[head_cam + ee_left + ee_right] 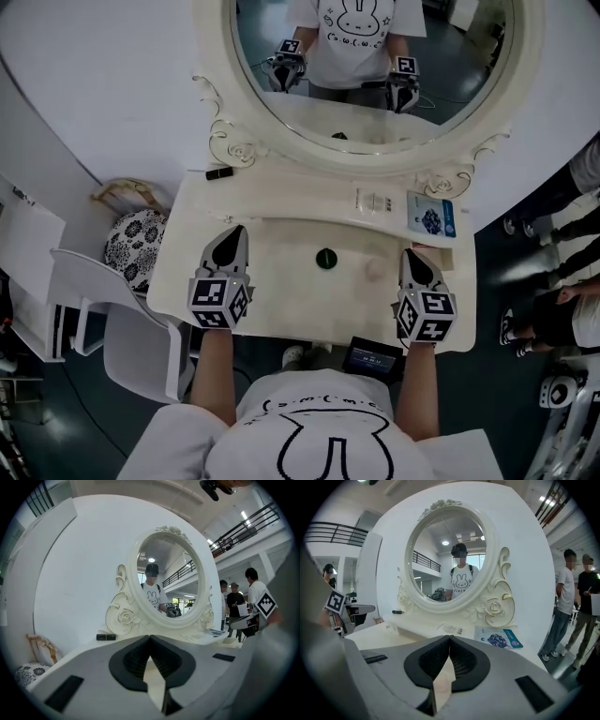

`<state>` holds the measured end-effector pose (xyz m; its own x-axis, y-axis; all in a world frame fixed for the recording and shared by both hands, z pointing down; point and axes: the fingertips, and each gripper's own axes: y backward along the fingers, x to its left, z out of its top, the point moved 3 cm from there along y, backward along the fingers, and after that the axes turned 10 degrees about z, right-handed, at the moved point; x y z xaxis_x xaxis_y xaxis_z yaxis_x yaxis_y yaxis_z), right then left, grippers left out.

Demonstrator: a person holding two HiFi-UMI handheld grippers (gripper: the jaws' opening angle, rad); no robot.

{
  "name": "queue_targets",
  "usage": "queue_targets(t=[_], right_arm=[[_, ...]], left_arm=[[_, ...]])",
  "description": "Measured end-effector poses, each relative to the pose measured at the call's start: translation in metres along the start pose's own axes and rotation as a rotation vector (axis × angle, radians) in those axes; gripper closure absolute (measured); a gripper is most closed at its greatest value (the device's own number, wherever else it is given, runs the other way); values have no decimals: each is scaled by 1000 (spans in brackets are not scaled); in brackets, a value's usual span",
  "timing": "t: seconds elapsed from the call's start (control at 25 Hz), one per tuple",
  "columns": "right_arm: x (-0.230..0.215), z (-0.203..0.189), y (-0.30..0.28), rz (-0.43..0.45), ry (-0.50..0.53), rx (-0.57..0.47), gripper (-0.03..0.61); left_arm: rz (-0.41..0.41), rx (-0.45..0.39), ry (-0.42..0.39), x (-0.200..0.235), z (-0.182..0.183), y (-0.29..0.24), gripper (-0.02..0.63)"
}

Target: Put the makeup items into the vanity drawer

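The left gripper (pixel 232 230) and right gripper (pixel 410 253) hang over the vanity top (pixel 291 286) near its front corners. Each has its jaws pressed together on nothing. A dark round pot (pixel 325 258) sits mid-surface between them. A blue packet (pixel 430 215) lies at the back right corner and a black tube (pixel 218 173) at the back left.

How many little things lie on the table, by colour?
Black tube: 1
Green round thing: 1
Blue packet: 1
White strip: 1
Total: 4
A pale spot beside the green one is too faint to count.
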<state>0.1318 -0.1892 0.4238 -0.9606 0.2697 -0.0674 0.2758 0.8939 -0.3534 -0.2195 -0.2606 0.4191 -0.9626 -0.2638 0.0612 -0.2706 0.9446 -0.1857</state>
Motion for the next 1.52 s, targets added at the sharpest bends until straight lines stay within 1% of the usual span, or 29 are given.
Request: queue_targets(t=[0.2,0.32,0.48,0.68,0.8,0.96,1.12,1.24,1.32,1.4,1.52], right_arm=[[-1,-20,-19,41,-20,76,552],[4,-34,-32,72,-18,129,530],[9,-58,-47,91,-33,189,511],[14,-87,-54,115,-77,254,470],[13,-103,-57,105,-97,298,408],[13,-119,-60,106,-112,340,374],[17,-133,-61,113,-123,383,371],[18,-137,-60,112,-130,388,371],[18,-135,-59,106,-139,378,384],[17,-132,-57,101,-152,366,420],[18,-130,-54,99,-162,362,422]], left_arm=[[31,53,7,5,-17,-6,600],[40,96,8,7,-34,-5,600],[42,139,15,8,-55,-6,600],[34,194,36,8,-80,-2,600],[37,217,47,10,-92,0,600],[34,238,38,11,-102,-1,600],[31,247,38,10,-106,-2,600],[25,252,32,8,-108,-1,600],[23,253,27,7,-109,1,600],[22,252,25,7,-108,3,600],[21,246,24,7,-106,5,600]])
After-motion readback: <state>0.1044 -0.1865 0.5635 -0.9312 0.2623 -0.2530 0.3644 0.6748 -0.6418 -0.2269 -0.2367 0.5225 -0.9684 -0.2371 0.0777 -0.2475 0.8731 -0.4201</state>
